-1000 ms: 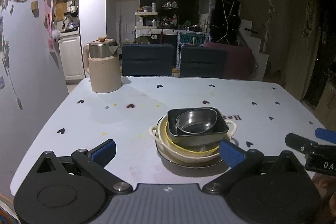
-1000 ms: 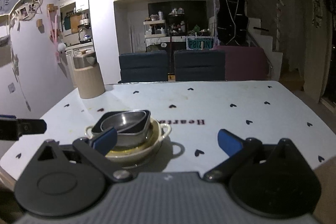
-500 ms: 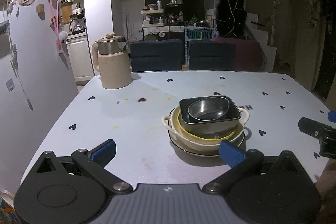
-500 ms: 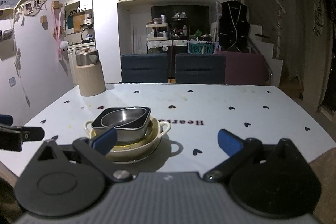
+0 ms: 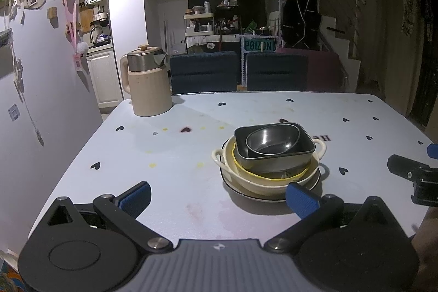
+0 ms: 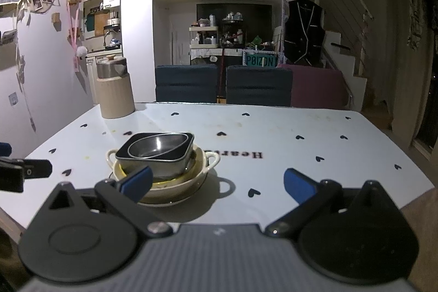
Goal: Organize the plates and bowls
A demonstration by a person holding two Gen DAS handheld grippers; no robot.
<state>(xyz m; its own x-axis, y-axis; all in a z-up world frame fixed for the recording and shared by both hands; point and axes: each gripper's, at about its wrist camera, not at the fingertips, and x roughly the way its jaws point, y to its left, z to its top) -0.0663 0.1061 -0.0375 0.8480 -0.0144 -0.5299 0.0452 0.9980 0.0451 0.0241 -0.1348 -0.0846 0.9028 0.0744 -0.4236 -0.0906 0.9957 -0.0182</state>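
A stack of dishes stands on the white table (image 5: pixel 191 155): a round metal bowl (image 5: pixel 271 140) inside a dark rectangular dish (image 5: pixel 273 158), inside a cream two-handled bowl (image 5: pixel 262 182), on a dark-rimmed plate (image 5: pixel 246 192). The stack also shows in the right wrist view (image 6: pixel 160 155). My left gripper (image 5: pixel 219 199) is open and empty, near the table's front edge, the stack just ahead to the right. My right gripper (image 6: pixel 217 182) is open and empty, the stack ahead to its left. Each gripper's tip shows at the other view's edge.
A beige kettle (image 5: pixel 146 84) stands at the table's far left corner, near the wall. Two dark chairs (image 5: pixel 204 71) and a maroon seat (image 5: pixel 323 67) stand behind the far edge. The tablecloth has small heart prints and lettering (image 6: pixel 246 154).
Both grippers have pulled back and risen a little from the stack, which now sits farther ahead. The dishes have not moved. Both grippers stay open.
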